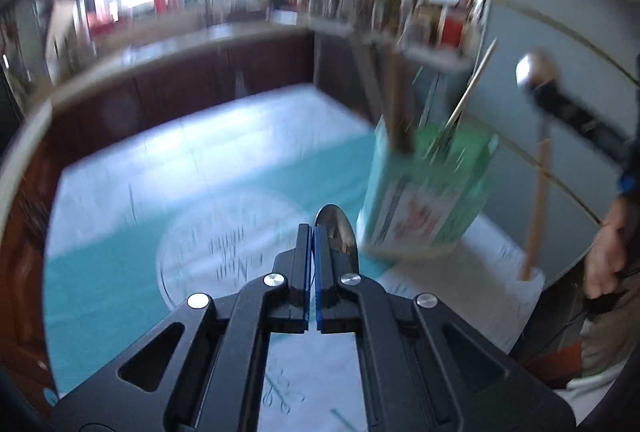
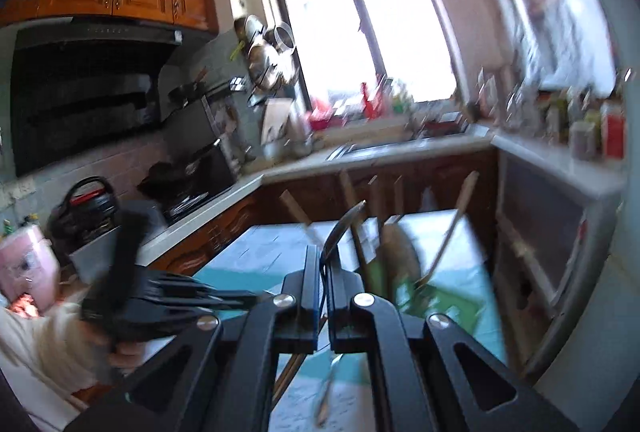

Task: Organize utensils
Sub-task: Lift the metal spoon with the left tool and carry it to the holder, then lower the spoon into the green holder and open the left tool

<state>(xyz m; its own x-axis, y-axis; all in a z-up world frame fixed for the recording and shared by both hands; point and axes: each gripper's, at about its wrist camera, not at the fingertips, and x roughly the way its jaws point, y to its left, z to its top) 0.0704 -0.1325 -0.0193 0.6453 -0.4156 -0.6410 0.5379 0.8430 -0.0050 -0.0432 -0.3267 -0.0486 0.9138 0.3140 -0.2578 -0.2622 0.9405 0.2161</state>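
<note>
While raised, left gripper pinches spoon | right gripper grips, apparently, spoon handle

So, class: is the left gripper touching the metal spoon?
Touching. The left wrist view shows the left gripper shut on the spoon, its bowl poking out beyond the fingertips.

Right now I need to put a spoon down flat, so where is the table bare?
The teal and white table cover lies bare left of the green holder, out toward the brown cabinets. It is crowded at the holder itself, packed with upright utensils. The left tongs are shut on a spoon.
</note>
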